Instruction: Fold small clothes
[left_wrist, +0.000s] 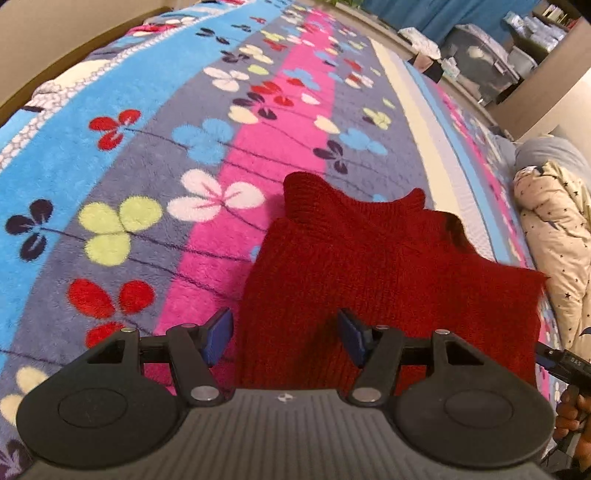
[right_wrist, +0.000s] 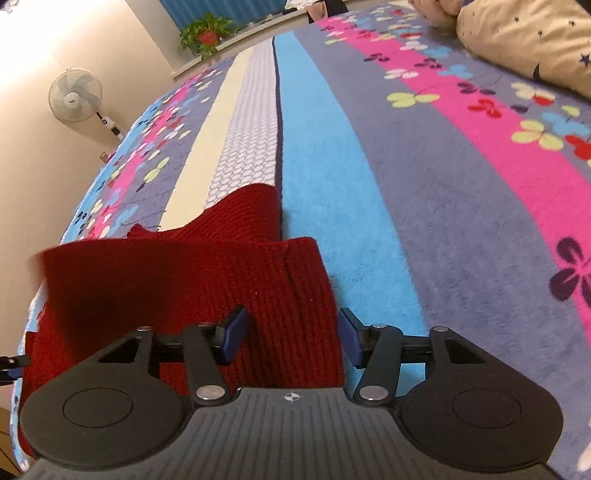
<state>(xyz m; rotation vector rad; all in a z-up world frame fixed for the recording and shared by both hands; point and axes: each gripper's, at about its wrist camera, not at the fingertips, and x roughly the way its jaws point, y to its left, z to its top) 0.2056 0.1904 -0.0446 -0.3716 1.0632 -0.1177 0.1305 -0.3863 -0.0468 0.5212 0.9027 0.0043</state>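
Note:
A small dark red knitted sweater (left_wrist: 369, 266) lies on the flowered fleece blanket (left_wrist: 155, 177). In the left wrist view my left gripper (left_wrist: 286, 338) is open over its near left edge, blue pads (left_wrist: 218, 339) apart with knit between them. In the right wrist view the sweater (right_wrist: 192, 284) lies partly folded, one layer lifted and blurred at the left. My right gripper (right_wrist: 293, 338) is open over its near right edge. The right gripper's tip (left_wrist: 561, 363) shows at the left view's right edge.
The striped blanket (right_wrist: 424, 206) covers the whole bed. A cream star-print quilt (left_wrist: 557, 236) is bunched at the bed's right side and also shows in the right wrist view (right_wrist: 528, 40). A standing fan (right_wrist: 75, 96) and a potted plant (right_wrist: 207, 35) stand beyond the bed.

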